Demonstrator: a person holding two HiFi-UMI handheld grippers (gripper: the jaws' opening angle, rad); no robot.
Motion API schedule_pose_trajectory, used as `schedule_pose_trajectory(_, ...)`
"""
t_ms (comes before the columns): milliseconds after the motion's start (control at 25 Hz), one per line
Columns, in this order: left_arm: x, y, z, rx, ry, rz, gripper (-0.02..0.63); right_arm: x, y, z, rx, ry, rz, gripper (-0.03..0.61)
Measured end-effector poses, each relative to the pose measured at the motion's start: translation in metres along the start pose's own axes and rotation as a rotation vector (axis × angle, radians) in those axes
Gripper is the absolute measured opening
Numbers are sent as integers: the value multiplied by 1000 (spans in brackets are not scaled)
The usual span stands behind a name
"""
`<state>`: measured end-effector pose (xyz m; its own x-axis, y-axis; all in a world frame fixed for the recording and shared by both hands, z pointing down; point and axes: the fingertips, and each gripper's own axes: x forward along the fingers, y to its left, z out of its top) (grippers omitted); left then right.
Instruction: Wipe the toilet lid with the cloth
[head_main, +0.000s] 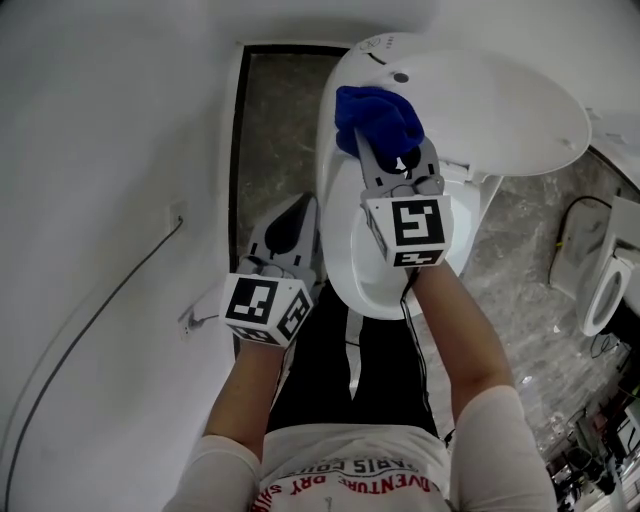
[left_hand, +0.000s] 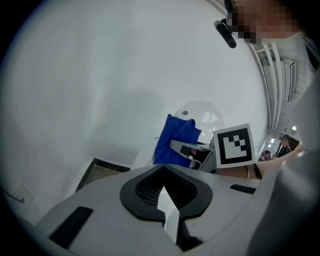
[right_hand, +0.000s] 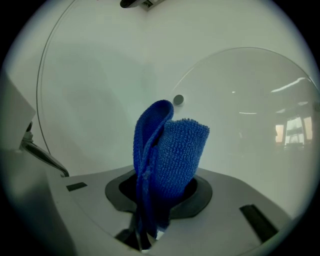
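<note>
A white toilet (head_main: 375, 270) stands in front of me with its lid (head_main: 480, 100) raised at the far side. My right gripper (head_main: 395, 150) is shut on a folded blue cloth (head_main: 378, 118), which sits close against the lid's lower left part. From the right gripper view, the cloth (right_hand: 167, 155) sticks up from the shut jaws in front of the lid (right_hand: 240, 100), near a small grey bumper (right_hand: 178, 99). My left gripper (head_main: 297, 210) is shut and empty, low beside the toilet's left side. Its own view shows its jaws (left_hand: 162, 192) closed, with the cloth (left_hand: 175, 137) ahead.
A white wall fills the left, with a thin cable (head_main: 90, 320) running down it. A dark floor strip (head_main: 275, 130) lies between wall and toilet. Grey marble floor (head_main: 520, 260) spreads to the right, where another white fixture (head_main: 605, 290) stands.
</note>
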<state>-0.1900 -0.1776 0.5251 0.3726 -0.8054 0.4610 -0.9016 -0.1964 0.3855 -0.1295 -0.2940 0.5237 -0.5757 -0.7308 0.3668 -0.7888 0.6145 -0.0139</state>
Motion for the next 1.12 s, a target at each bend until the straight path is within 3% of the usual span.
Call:
schedule_pose_trajectory(320, 16, -25, -6, 3, 28, -25, 5, -9, -44, -12, 35, 41, -55, 100)
schedule_pose_trajectory(520, 21, -65, -13, 61, 36, -100, 5, -27, -78, -22, 46, 81, -104, 100)
schedule_pose_trajectory(1120, 56, -157, -31, 84, 44, -161, 5, -110, -189, -44, 62, 105, -240, 100)
